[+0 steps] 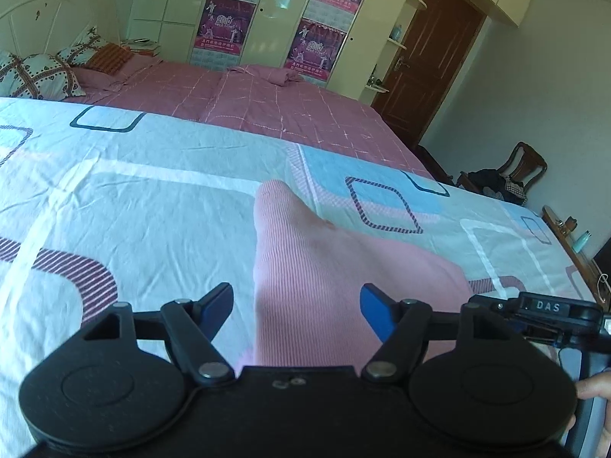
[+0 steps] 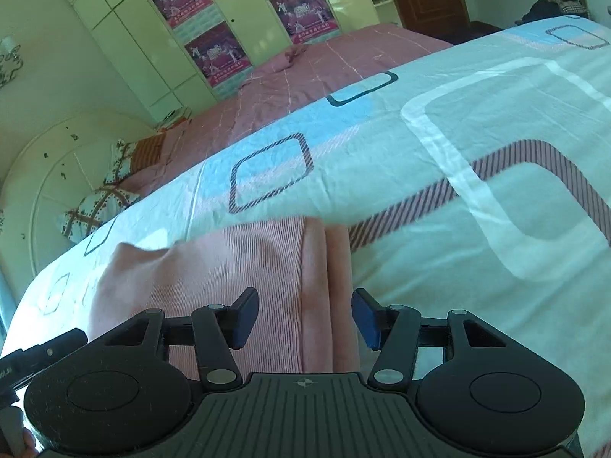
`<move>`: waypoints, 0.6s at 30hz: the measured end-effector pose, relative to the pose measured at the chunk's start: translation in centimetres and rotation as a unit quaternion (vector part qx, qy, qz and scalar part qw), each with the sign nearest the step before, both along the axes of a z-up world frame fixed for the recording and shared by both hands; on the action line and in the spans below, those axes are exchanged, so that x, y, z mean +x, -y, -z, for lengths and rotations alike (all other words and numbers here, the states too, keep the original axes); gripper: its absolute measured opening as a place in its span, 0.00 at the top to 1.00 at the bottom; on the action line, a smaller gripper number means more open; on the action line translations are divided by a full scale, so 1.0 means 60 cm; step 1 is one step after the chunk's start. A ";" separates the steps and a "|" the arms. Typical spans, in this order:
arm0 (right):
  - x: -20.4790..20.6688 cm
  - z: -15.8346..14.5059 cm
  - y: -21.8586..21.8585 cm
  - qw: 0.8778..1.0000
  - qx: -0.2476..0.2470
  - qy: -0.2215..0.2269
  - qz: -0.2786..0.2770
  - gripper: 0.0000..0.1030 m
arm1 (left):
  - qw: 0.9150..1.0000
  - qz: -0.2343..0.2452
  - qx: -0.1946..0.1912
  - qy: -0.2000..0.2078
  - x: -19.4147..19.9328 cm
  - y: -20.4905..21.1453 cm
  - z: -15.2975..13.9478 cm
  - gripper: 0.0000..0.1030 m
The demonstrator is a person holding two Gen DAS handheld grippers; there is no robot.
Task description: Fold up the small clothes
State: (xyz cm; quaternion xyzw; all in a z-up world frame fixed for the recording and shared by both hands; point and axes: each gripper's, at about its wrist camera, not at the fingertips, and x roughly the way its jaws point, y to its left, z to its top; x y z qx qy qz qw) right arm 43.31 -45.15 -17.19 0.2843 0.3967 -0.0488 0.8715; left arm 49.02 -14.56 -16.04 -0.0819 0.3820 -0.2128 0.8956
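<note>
A pink ribbed garment (image 1: 305,267) lies on the patterned bed sheet (image 1: 133,198). In the left wrist view one narrow part of it runs away from me and the rest spreads to the right. My left gripper (image 1: 297,307) is open above it, jaws wide apart and empty. In the right wrist view the garment (image 2: 248,267) lies partly folded, with a doubled edge on its right side. My right gripper (image 2: 304,315) is open just above that edge, holding nothing. The right gripper's body also shows at the right edge of the left wrist view (image 1: 550,315).
A pink checked quilt (image 1: 267,103) covers the far half of the bed, with pillows (image 1: 34,76) at the headboard. Wardrobes with posters (image 1: 225,23) stand behind. A brown door (image 1: 431,57), a chair with clothes (image 1: 504,179) and a side shelf (image 1: 573,244) are to the right.
</note>
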 end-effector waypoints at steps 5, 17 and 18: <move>0.033 0.025 0.004 1.000 0.000 -0.012 -0.010 0.71 | 1.000 0.005 0.002 -0.012 0.015 0.008 0.026 0.32; 0.001 0.002 -0.027 0.989 -0.139 0.030 -0.047 0.95 | 1.000 0.022 0.011 -0.006 0.011 0.043 0.040 0.27; 0.011 0.024 -0.026 0.990 -0.130 0.006 -0.055 0.95 | 1.000 0.016 0.014 -0.014 0.013 0.046 0.049 0.25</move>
